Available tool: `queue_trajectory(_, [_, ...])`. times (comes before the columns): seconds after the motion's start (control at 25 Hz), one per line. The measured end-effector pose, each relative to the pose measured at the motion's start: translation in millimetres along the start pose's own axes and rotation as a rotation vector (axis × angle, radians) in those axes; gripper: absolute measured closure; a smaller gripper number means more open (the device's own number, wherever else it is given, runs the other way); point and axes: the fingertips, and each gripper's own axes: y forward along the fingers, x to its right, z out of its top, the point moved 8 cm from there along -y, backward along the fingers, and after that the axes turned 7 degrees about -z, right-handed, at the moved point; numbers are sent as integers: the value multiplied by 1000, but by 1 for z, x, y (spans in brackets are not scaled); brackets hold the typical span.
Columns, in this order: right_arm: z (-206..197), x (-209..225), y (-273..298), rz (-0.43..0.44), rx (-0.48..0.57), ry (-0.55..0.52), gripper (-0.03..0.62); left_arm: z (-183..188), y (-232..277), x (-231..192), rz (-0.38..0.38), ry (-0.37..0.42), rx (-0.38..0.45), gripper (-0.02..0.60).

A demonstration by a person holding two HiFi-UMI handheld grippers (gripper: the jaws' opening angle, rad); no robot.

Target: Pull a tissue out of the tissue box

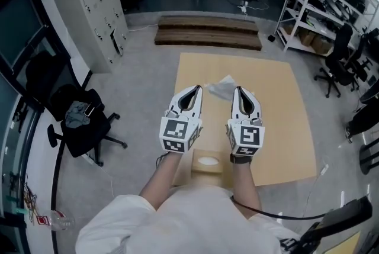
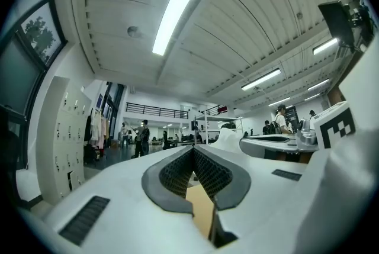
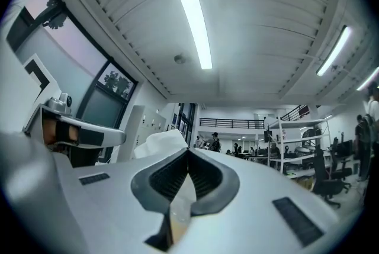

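Observation:
A brown tissue box with an oval opening stands on the wooden table, close to the person, between the two forearms. Both grippers are raised side by side above the table and point away. My right gripper is shut, with a crumpled white tissue at its tip, spreading to the left. My left gripper is shut with nothing between its fingers. From the left gripper view the tissue shows to the right, apart from the tips.
A black office chair with clothes on it stands left of the table. Low wooden steps lie beyond the far edge. Grey lockers line the left wall. Metal shelving and another chair stand at the right.

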Motion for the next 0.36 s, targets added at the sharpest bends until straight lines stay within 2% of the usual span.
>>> queue_trajectory(0.16, [2,-7,0,11,6,-7,591,-6,-3,0,-2,38,-36,581])
queue_trajectory(0.36, [-1,-13,2,5,5,-25,591,-10,-4,-4,-6,23,-33,581])
